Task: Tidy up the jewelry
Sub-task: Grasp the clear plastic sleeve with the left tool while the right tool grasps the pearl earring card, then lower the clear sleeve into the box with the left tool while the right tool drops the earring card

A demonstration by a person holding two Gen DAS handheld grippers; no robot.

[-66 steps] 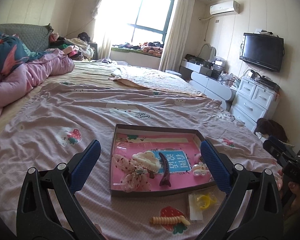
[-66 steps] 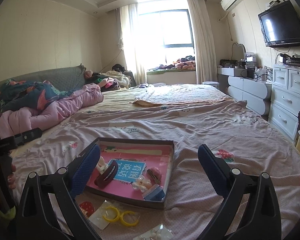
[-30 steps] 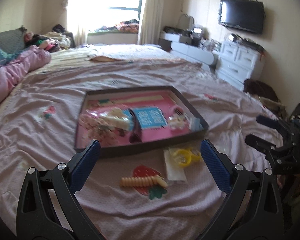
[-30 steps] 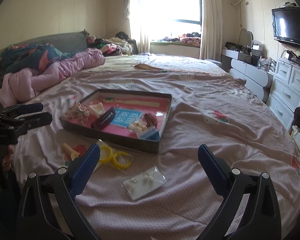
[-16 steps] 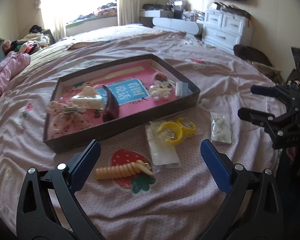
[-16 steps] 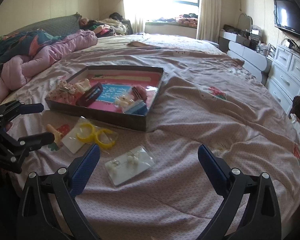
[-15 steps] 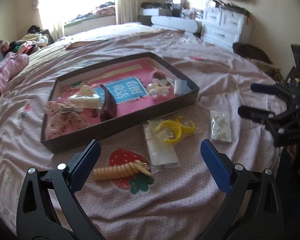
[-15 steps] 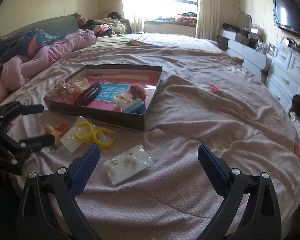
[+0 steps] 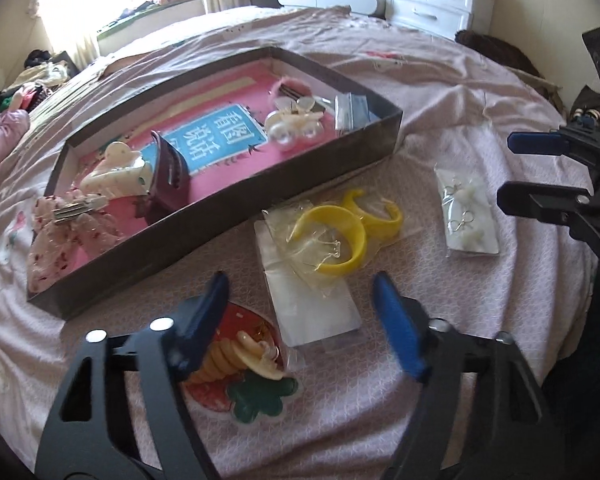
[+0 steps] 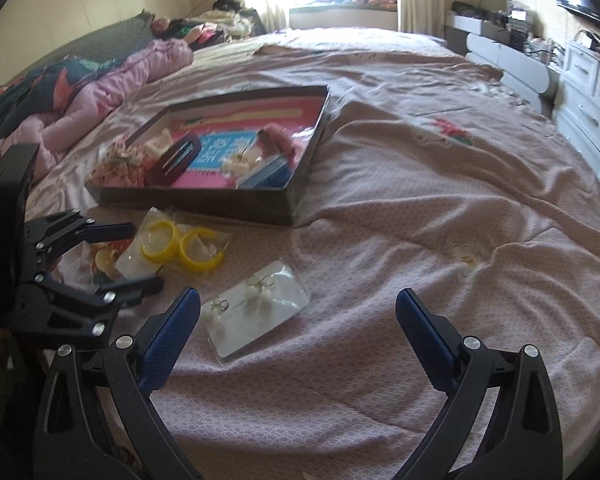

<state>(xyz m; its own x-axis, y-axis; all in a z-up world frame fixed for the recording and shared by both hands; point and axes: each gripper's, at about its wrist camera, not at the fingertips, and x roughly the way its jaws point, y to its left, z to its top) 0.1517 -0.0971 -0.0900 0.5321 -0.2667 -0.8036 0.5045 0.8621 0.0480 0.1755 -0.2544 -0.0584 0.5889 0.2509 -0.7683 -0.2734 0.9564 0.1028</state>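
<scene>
A dark shallow box [image 9: 284, 178] [image 10: 204, 202] with a pink floor lies on the bed and holds hair clips, a floral bow and pearl pieces. In front of it lie yellow hoop earrings [image 9: 342, 236] [image 10: 180, 246] in a clear bag, a clear packet of small earrings [image 9: 466, 210] [image 10: 256, 302], and a cream spiral hair clip [image 9: 236, 356]. My left gripper [image 9: 300, 300] [image 10: 136, 254] is open, low over the bag of yellow hoops. My right gripper [image 10: 298, 322] [image 9: 512, 172] is open beside the earring packet.
The bed is covered by a pink sheet [image 10: 420, 200] with strawberry prints. A bundled pink and floral quilt [image 10: 80, 108] lies at the far left. White drawers [image 10: 592, 100] and a bench stand along the right wall.
My left gripper has dropped down and forward onto the bag of yellow hoops and its jaws have narrowed. My right gripper has moved closer to the earring packet.
</scene>
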